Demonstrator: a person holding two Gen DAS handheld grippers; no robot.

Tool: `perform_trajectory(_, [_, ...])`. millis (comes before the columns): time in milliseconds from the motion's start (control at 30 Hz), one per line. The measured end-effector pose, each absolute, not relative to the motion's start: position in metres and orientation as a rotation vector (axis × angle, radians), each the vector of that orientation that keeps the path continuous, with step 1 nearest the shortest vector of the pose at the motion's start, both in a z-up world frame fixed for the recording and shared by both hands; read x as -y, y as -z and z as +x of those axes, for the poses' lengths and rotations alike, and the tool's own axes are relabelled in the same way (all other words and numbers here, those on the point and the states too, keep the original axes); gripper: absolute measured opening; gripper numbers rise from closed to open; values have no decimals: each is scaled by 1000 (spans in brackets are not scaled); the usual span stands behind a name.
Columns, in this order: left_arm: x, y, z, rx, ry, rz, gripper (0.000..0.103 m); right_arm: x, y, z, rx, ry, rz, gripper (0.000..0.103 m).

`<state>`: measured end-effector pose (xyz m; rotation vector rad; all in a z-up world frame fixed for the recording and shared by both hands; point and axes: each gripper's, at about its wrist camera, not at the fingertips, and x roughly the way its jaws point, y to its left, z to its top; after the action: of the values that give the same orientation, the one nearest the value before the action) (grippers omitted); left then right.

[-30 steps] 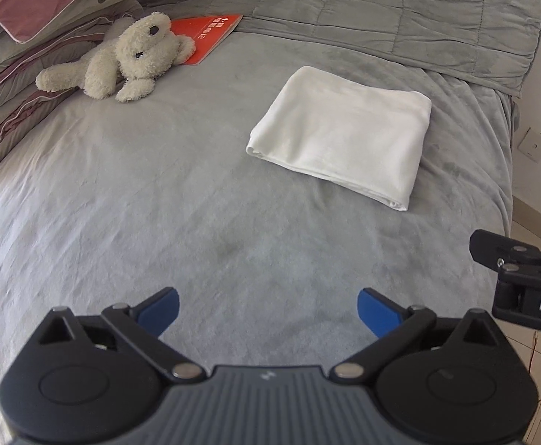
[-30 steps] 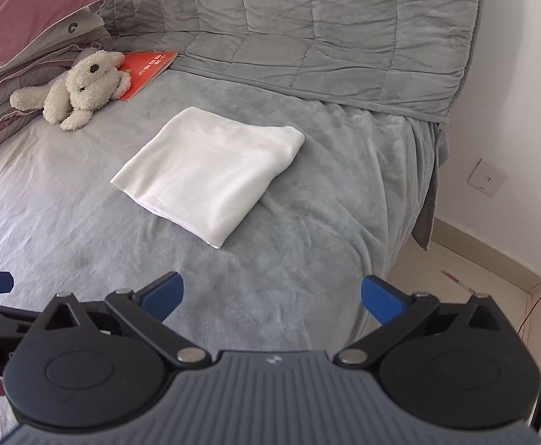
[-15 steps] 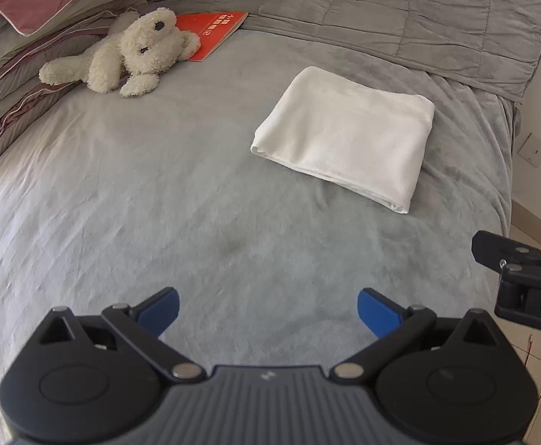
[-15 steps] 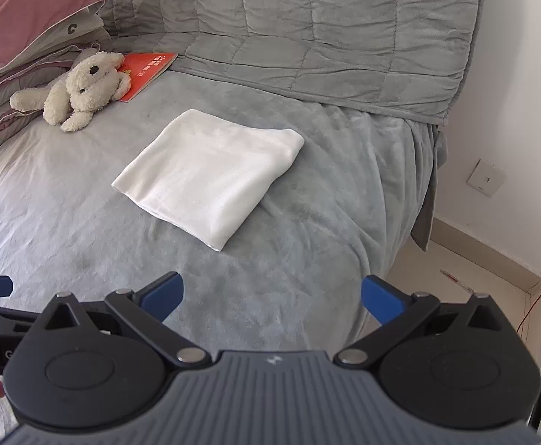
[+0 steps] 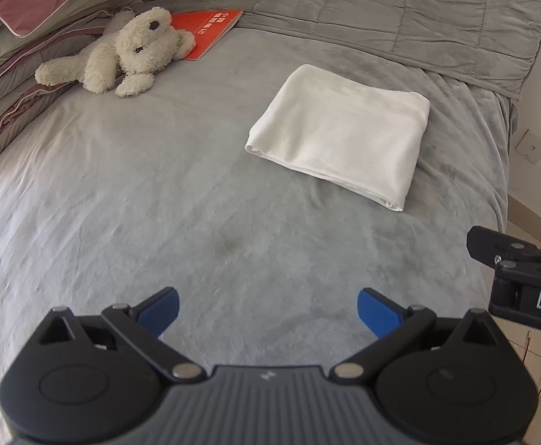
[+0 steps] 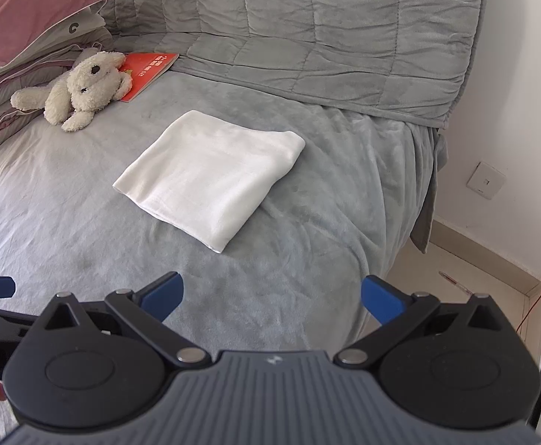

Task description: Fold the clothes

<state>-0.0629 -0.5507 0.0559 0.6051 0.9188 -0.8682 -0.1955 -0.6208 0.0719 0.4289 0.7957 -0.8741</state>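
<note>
Nearest the left wrist camera, the left hand-held gripper [image 5: 266, 306], black with blue-tipped fingers, hangs over the bed with its jaws spread wide and nothing between them. The right hand-held gripper [image 6: 271, 294], of the same black and blue build, is likewise spread wide and empty, poised above the near edge of the bed close to its right corner; part of it also shows at the right border of the left wrist view. Both hover above the soft grey plush bed cover [image 5: 159, 204], which is lightly creased, and neither touches any cloth. Further on, well apart from both grippers, the white folded garment [image 5: 340, 129] lies flat on the cover as a neat, thick rectangle, set at a slant, with its layered edges facing the grippers and a rounded fold along its far right side. It sits towards the right half of the bed, short of the quilted grey blanket [image 6: 326, 29] that is heaped along the far side. Away to the far left, a cream plush toy dog [image 5: 122, 52] lies sprawled on the cover, resting partly on a thin red booklet [image 5: 211, 31] and against a stack of folded grey and dusty-pink bedding [image 5: 29, 37]. On the right, past the bed, a white wall [image 6: 522, 74] carries a pale square socket plate [image 6: 486, 180].
</note>
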Motion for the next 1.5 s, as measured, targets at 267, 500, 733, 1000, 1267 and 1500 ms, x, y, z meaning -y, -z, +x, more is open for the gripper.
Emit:
perform_trajectory(267, [552,-57,-63,-916,875,610,102,621,-71,-194,-797,878,428,103])
perform_trajectory(500, [554,-56,-63,-918,879,618,102,622,-70,-194,-800,876,435,103])
perform_trajectory(733, [555,-55,-63,-918,876,622,102,622,-70,-194,-800,875,430,103])
perform_trajectory(1000, [554,-53,-65,-921,884,625,102,622,-71,-194,-803,874,429,103])
perform_trajectory(1267, [553,-53,-65,-924,886,628,102,620,-72,-195,-805,876,431,103])
perform_trajectory(1500, [536,-60,-78,-900,901,643,102,604,-84,-206,-778,868,449,103])
